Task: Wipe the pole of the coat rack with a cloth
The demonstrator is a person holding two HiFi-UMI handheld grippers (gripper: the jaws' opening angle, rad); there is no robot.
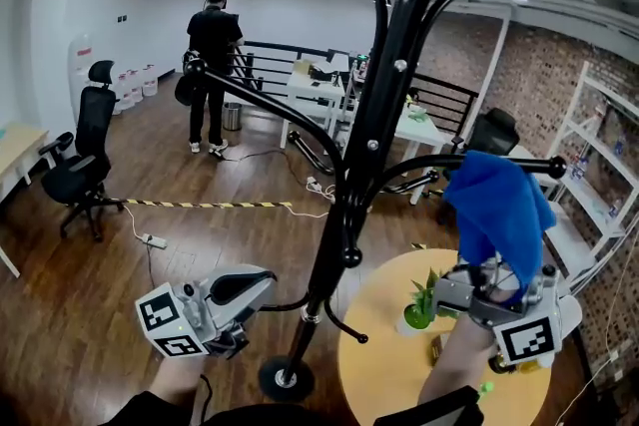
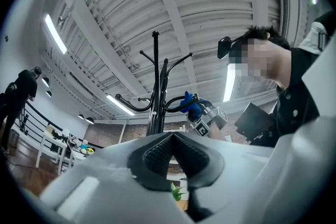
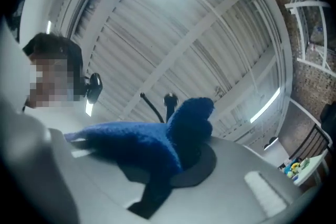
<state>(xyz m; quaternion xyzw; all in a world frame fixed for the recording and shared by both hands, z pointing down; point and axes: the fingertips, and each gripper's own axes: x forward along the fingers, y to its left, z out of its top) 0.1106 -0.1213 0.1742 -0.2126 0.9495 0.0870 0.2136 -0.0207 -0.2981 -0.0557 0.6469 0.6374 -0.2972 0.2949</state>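
Pinching cloth (image 1: 499,205) in right tongs (image 1: 497,288), off the pole (image 1: 374,135); left tongs (image 1: 266,281) closed, empty. I reckon loose folds may snag the nearby hook (image 1: 419,165).

Office loft: desks (image 1: 312,93), office chair (image 1: 85,160) (brick wall (image 1: 519,80), shelving (image 1: 597,160)).

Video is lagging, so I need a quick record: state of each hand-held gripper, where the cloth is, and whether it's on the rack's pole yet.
left hand-held gripper: shut, empty, low beside the pole
right hand-held gripper: shut on the blue cloth
blue cloth: raised, against a side hook arm
pole: black, upright; cloth not on it
wiping: not yet begun
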